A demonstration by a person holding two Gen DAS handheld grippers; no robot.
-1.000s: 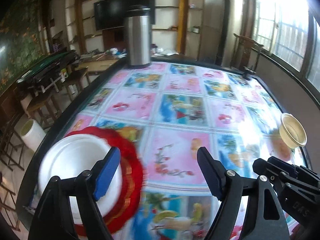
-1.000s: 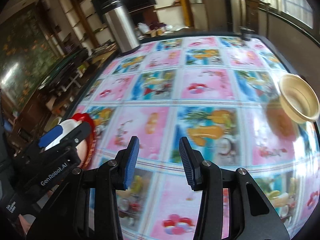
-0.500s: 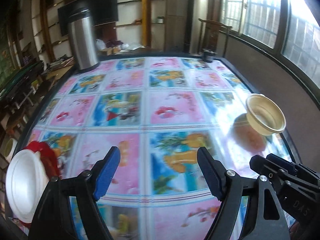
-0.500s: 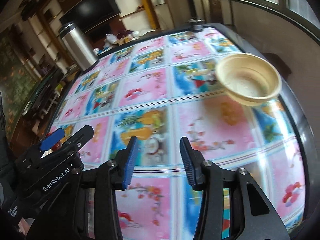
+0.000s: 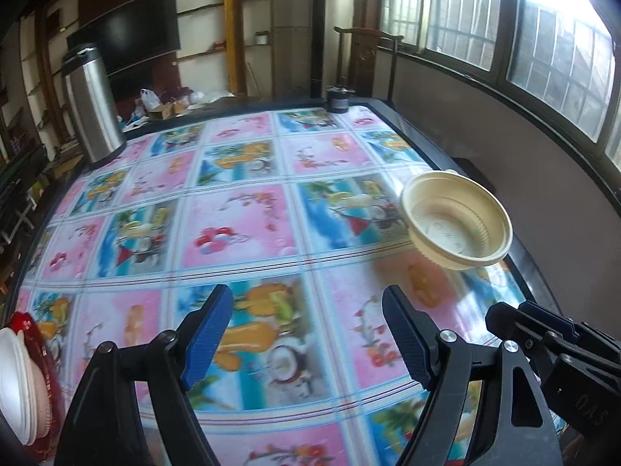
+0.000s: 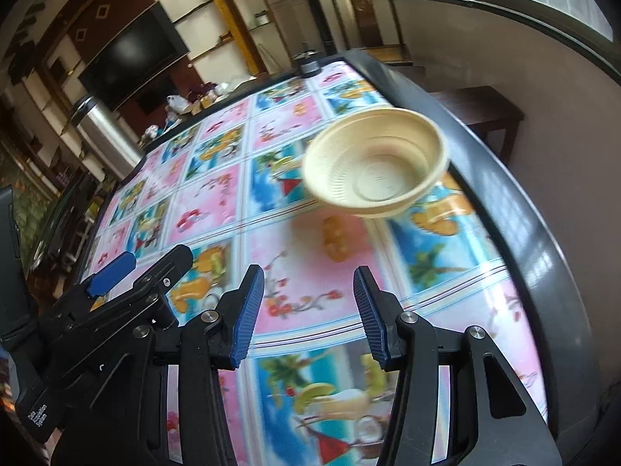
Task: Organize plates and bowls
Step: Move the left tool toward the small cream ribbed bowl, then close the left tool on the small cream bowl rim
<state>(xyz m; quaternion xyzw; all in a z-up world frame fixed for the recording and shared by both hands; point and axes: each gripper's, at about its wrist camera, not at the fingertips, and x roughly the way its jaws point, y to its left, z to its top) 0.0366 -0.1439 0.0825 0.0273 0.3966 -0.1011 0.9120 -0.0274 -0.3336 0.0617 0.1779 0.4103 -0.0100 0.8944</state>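
Desk (image 5: 240, 233): large, dark-rimmed, covered by a glossy pink-and-blue fruit-print plastic cloth; it carries every item below. Tall brushed-steel vacuum flask (image 5: 93, 105): upright at the far left corner, likely parked clear of the working area. Cream ribbed disposable plastic bowl (image 6: 374, 165): mouth up, close to the right edge of the desk about midway along; blurred in the right wrist view, so whether it sits flat or tilted cannot be told. White disposable bowl (image 5: 13, 384) resting on a red plate (image 5: 46, 372): near left corner, apparently the gathering stack; both cut off by the picture's edge. Small dark round container (image 5: 338, 100): far right corner, too small to identify. Left gripper (image 5: 306, 338): fingers spread, holding nothing, above the near edge. Right gripper (image 6: 308, 312): fingers spread, empty, aimed at the cream bowl, well short of it.
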